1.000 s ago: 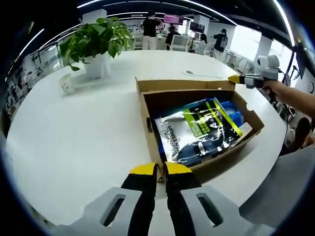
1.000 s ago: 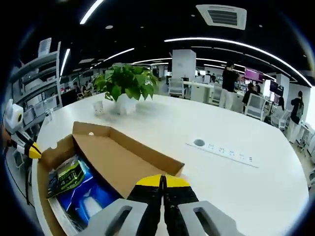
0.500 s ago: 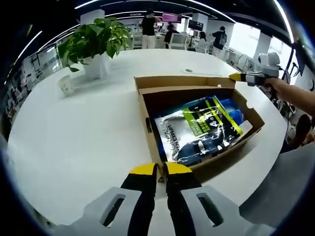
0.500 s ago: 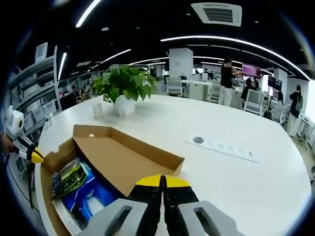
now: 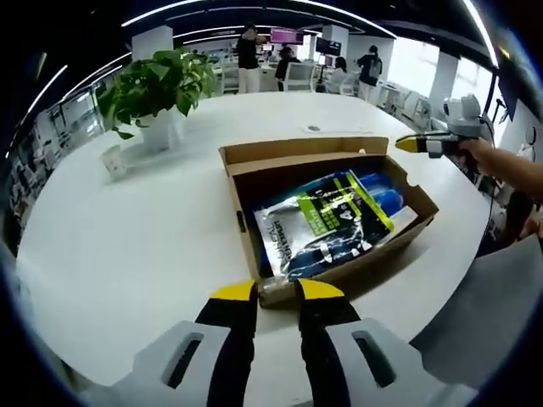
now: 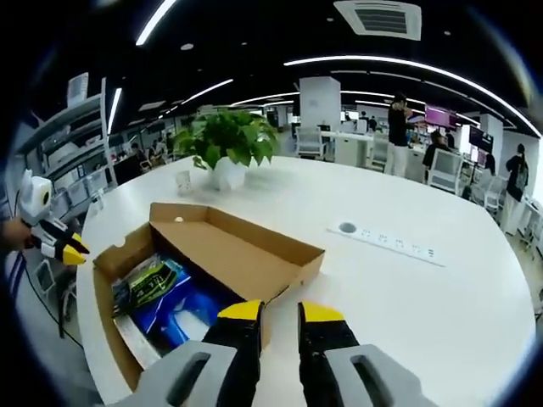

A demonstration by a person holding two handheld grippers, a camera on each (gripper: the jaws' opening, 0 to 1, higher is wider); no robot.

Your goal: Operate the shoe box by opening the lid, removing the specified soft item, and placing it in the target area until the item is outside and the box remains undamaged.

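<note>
An open brown cardboard shoe box sat on the white worktop, lid folded back, exposing a glossy soft pouch inside. Left gripper and right gripper flanked the box, fingers parted, holding nothing.

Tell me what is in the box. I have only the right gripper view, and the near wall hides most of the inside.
Observer: A shiny pouch in silver, blue and green lies flat, label up, over most of the floor of the box.
Operator: Is the left hand-held gripper open? It is too small here to tell.
Observer: Yes. The left hand-held gripper is open, and the box's nearest corner shows between its tips.
Operator: Is there a grip hole on that side?
Observer: Yes, there is a small dark slot in the side wall, just past that corner.
</note>
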